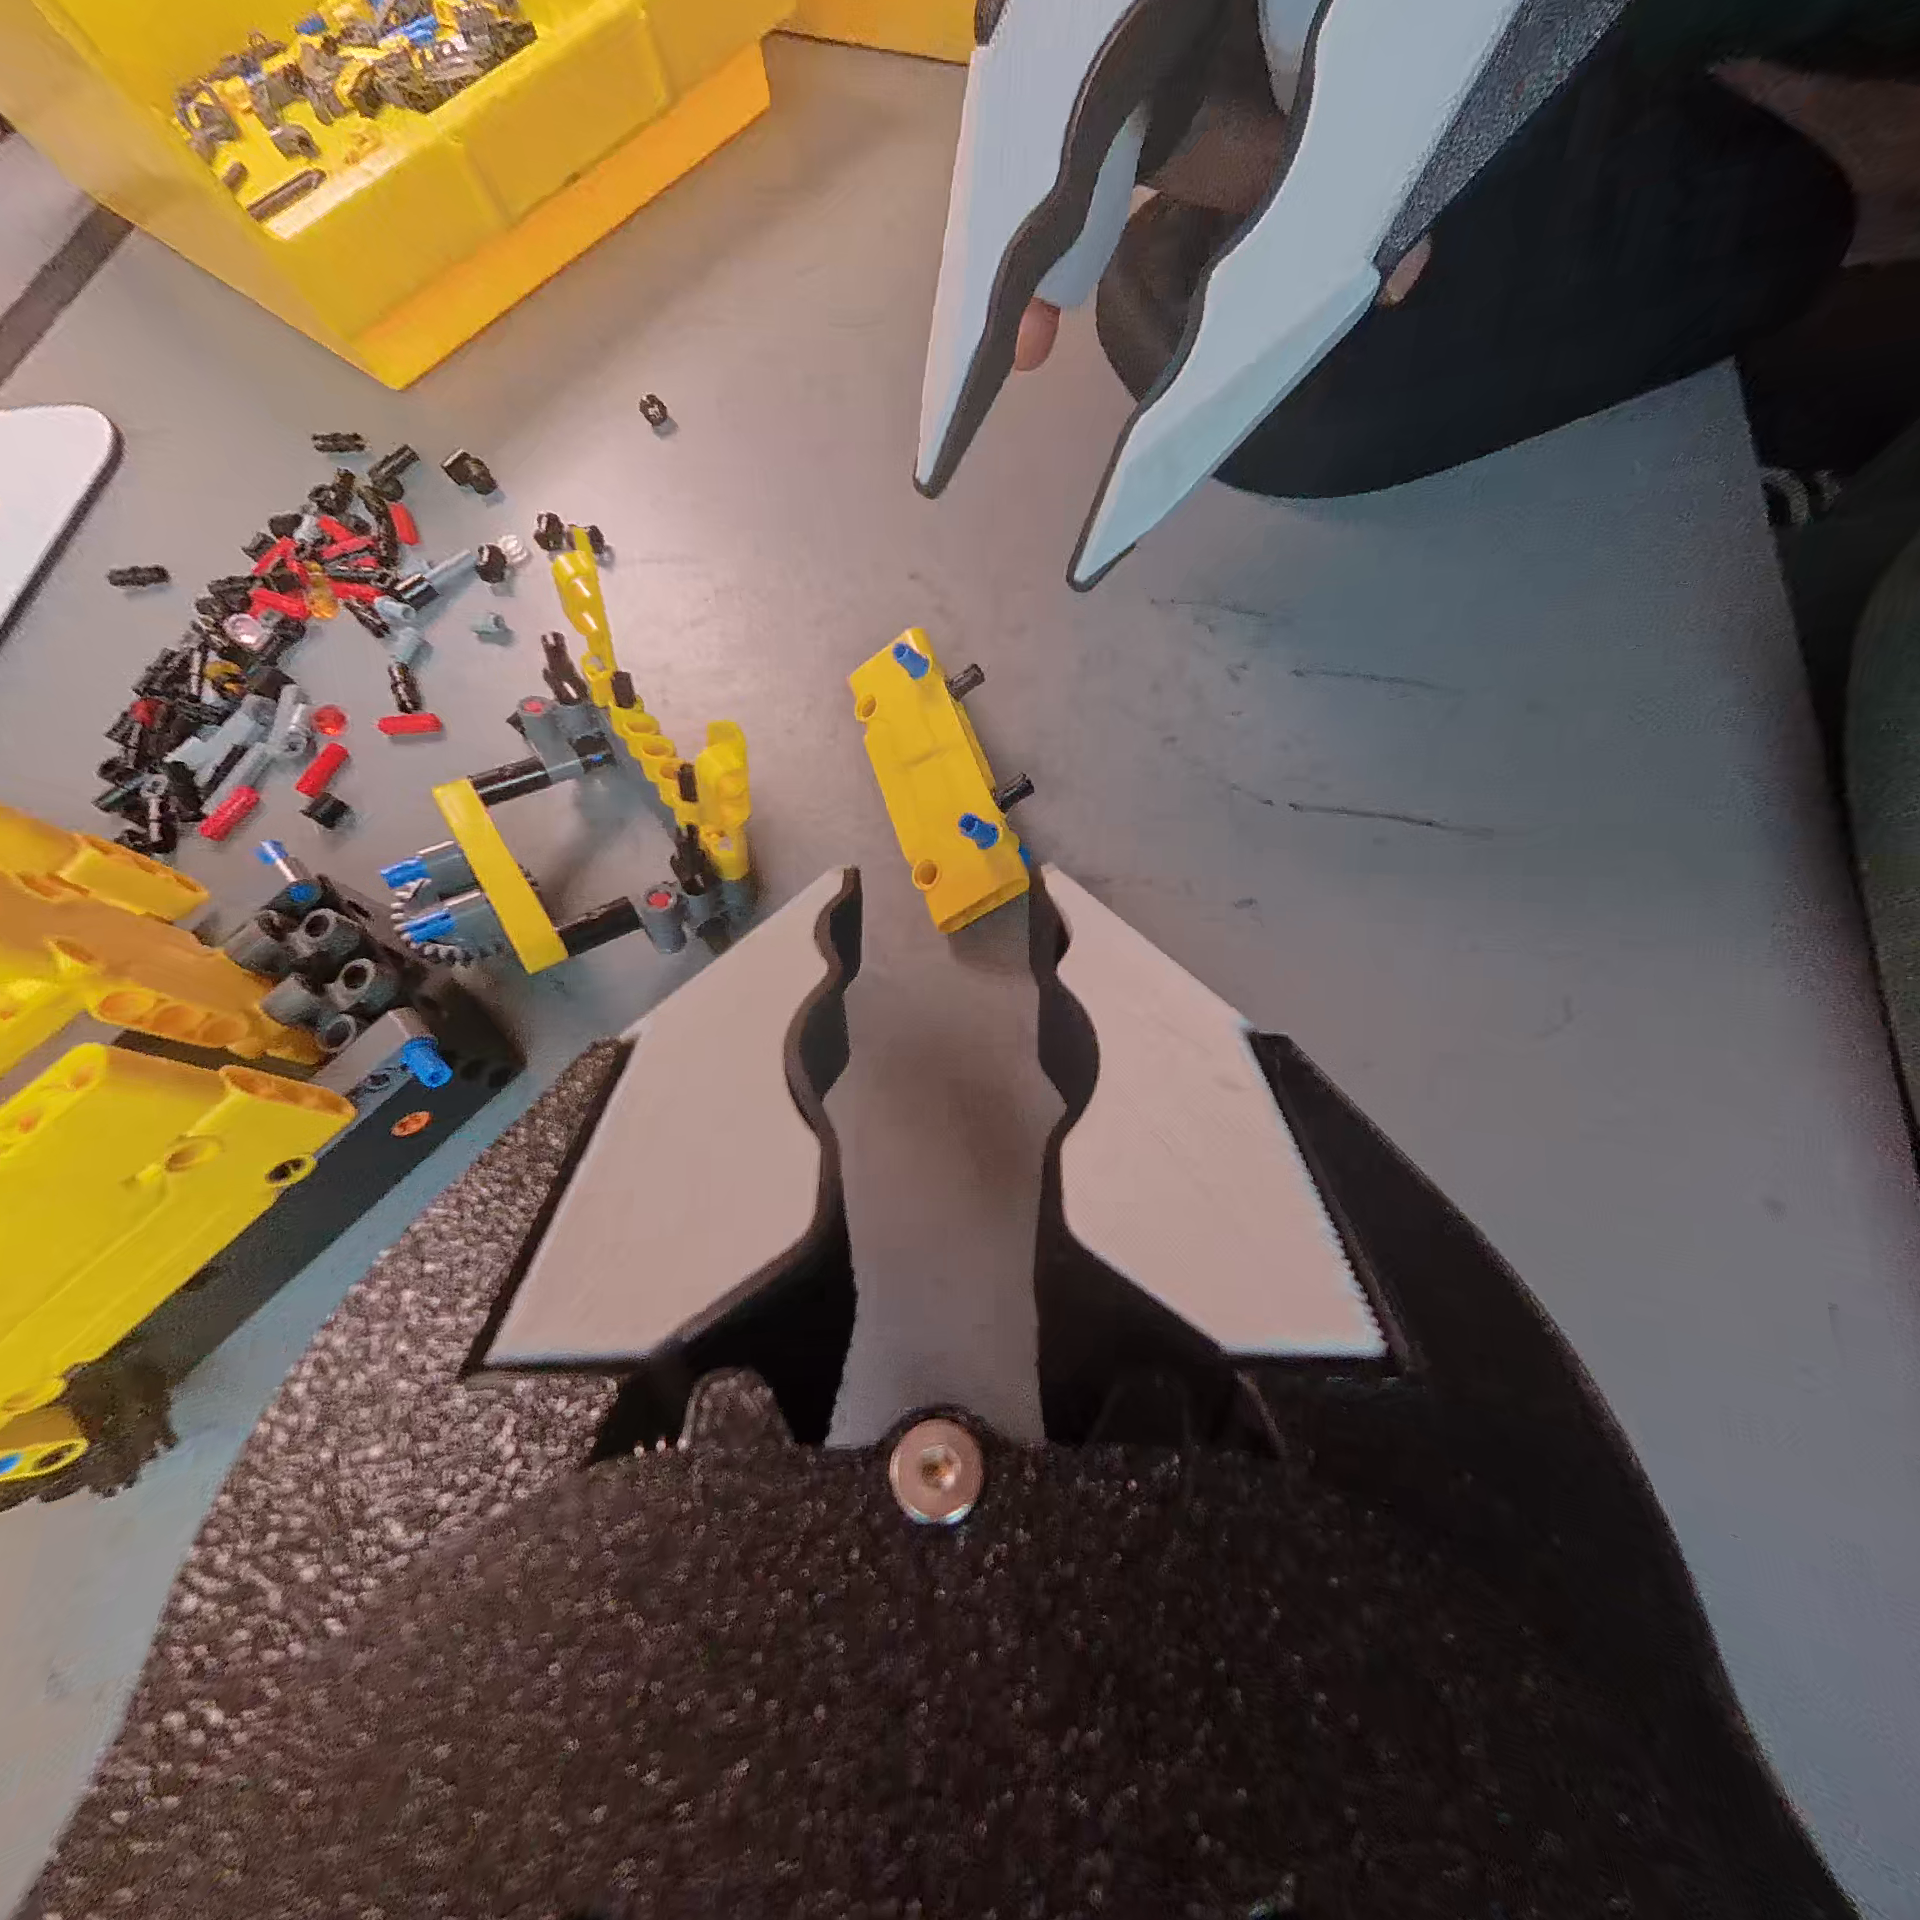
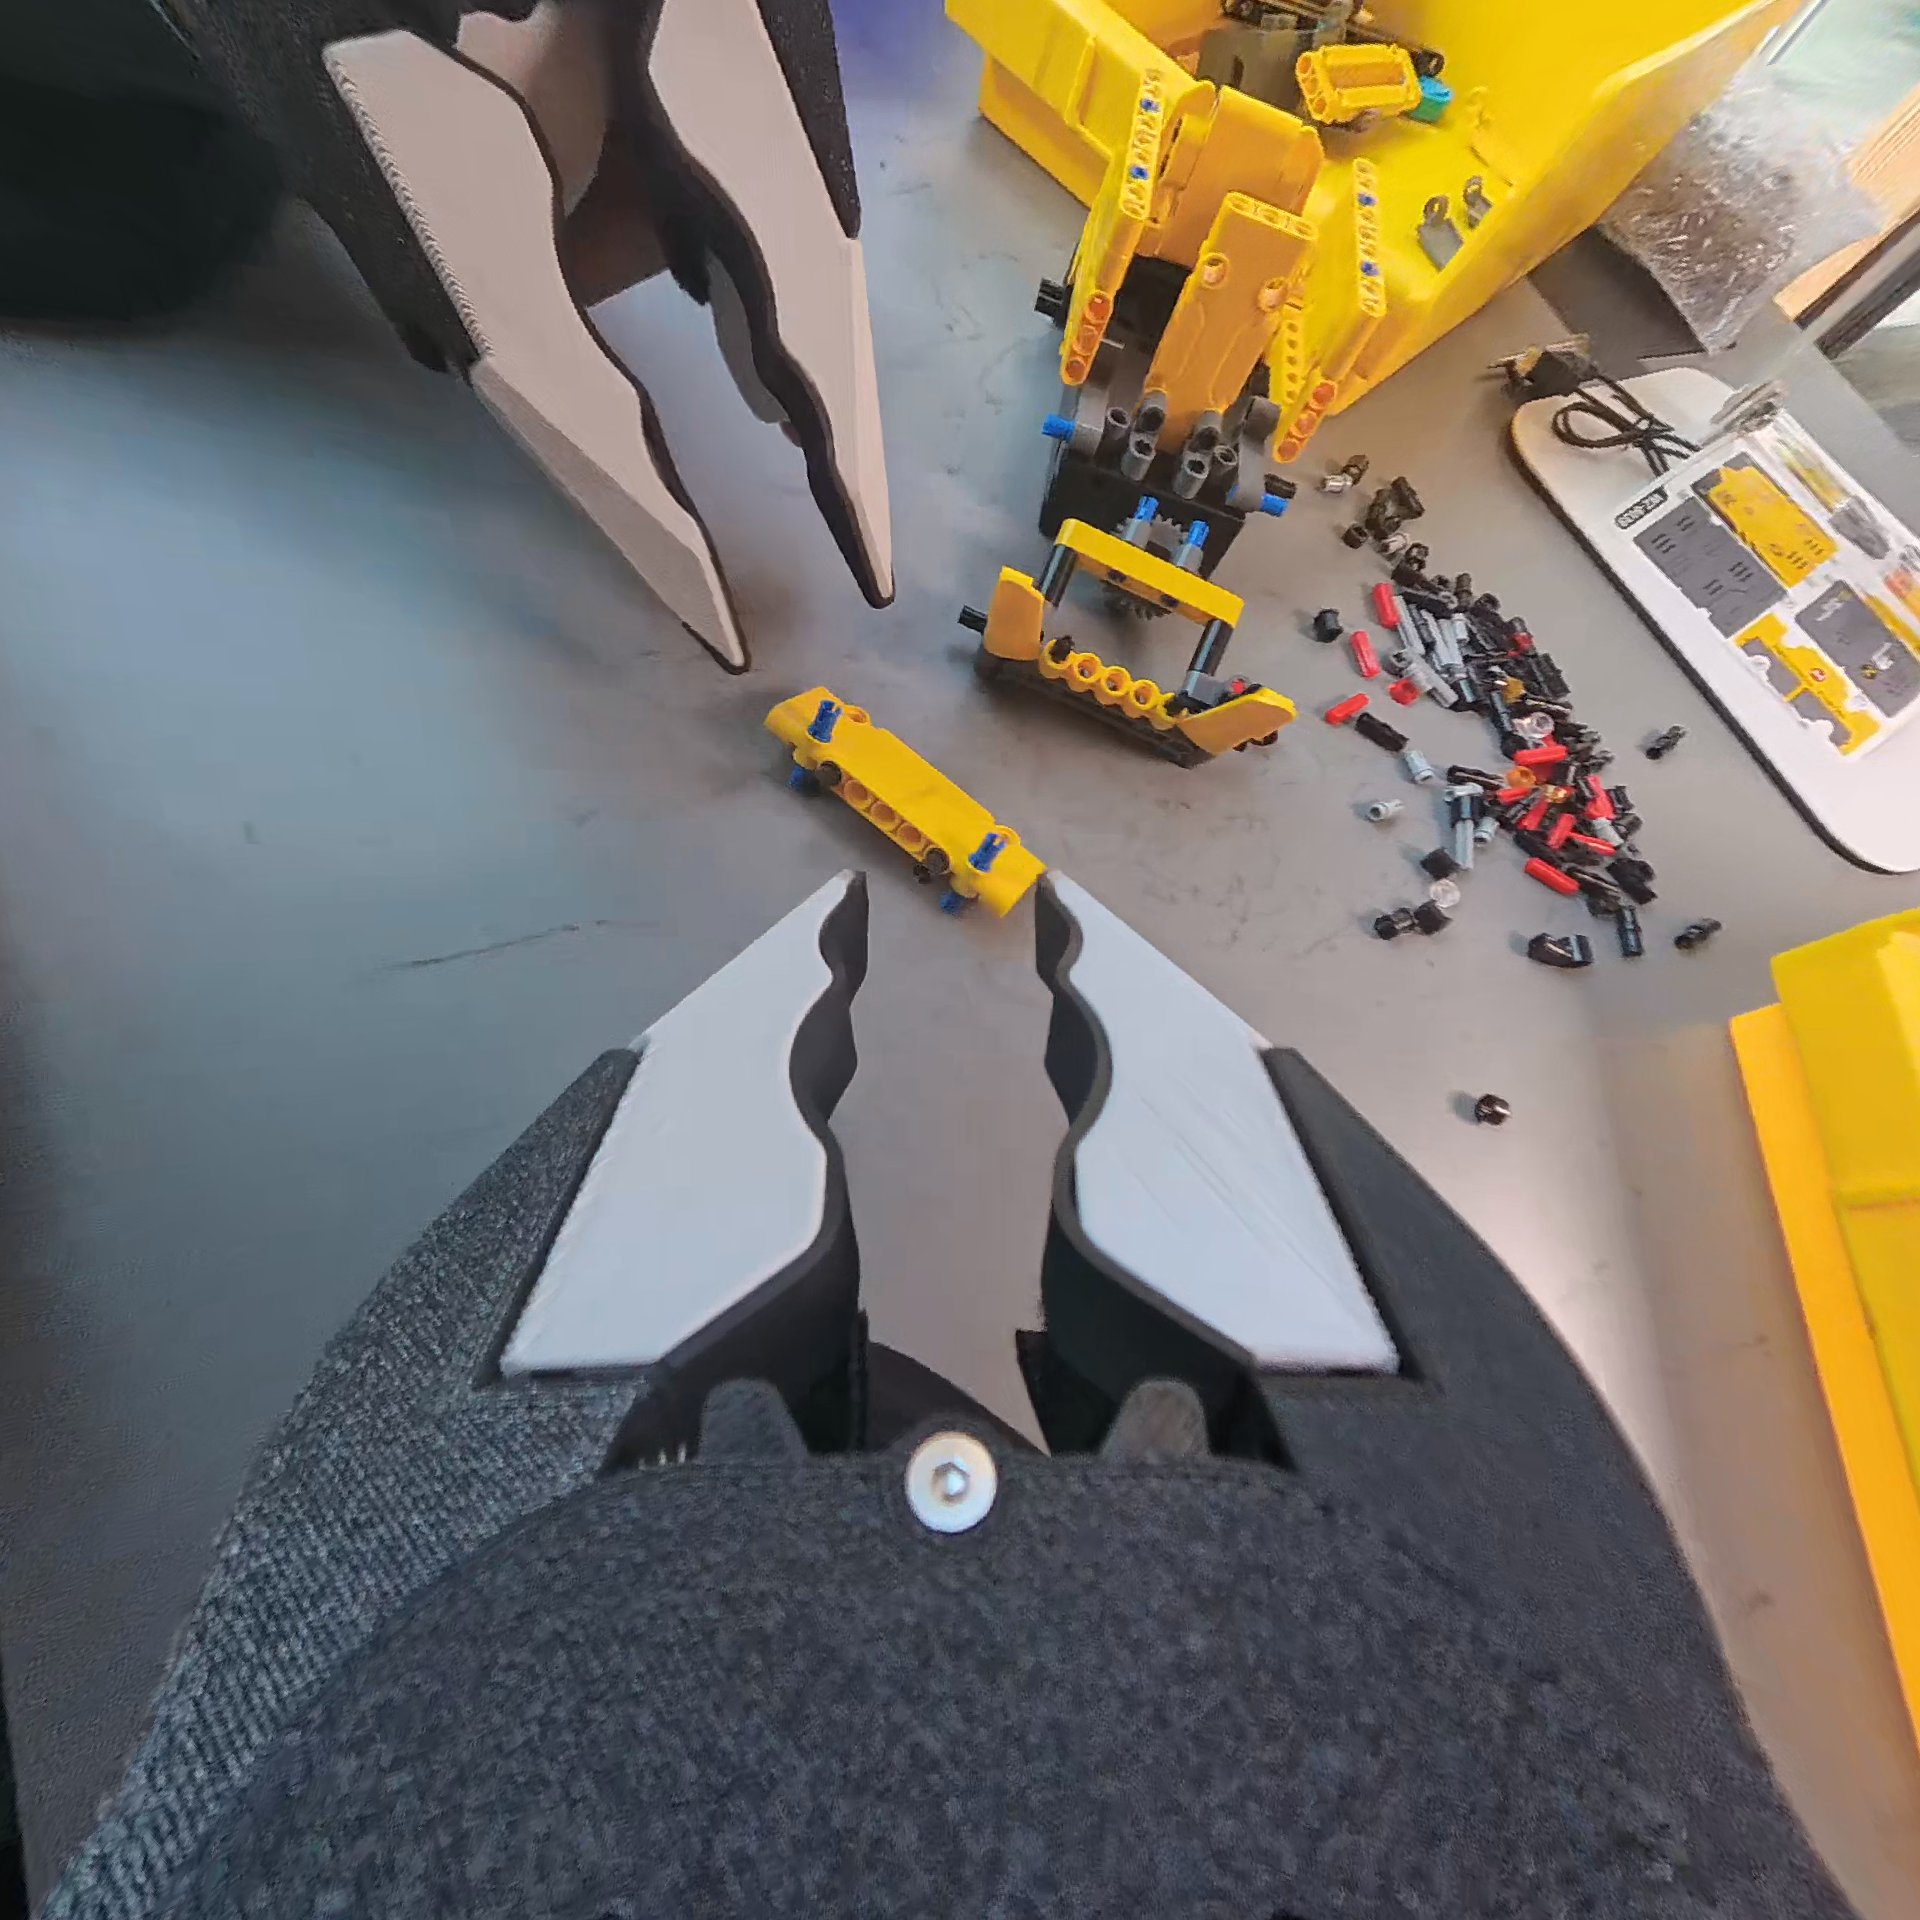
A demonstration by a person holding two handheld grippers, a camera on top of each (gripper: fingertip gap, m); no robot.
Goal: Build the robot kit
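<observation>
A yellow toy-brick beam (image 1: pixel 930 781) with blue and black pins lies flat on the grey table, between both grippers. My left gripper (image 1: pixel 948 883) is open and empty, its tips just short of the beam's near end. My right gripper (image 2: pixel 951 885) is open and empty, with the same beam (image 2: pixel 902 798) just beyond its fingertips. Each gripper also shows in the other's view, coming from the far side: the right one (image 1: pixel 1006 530) and the left one (image 2: pixel 816 629).
A yellow and grey frame assembly (image 1: pixel 603 821) (image 2: pixel 1127 665) lies beside the beam. A larger yellow model (image 2: pixel 1195 312), a pile of small red, black and grey pins (image 1: pixel 260 644) (image 2: pixel 1507 769), yellow bins (image 1: pixel 416 156) and a printed sheet on a white board (image 2: pixel 1766 582) stand around. My right fingertips sit around 7 cm from my left ones.
</observation>
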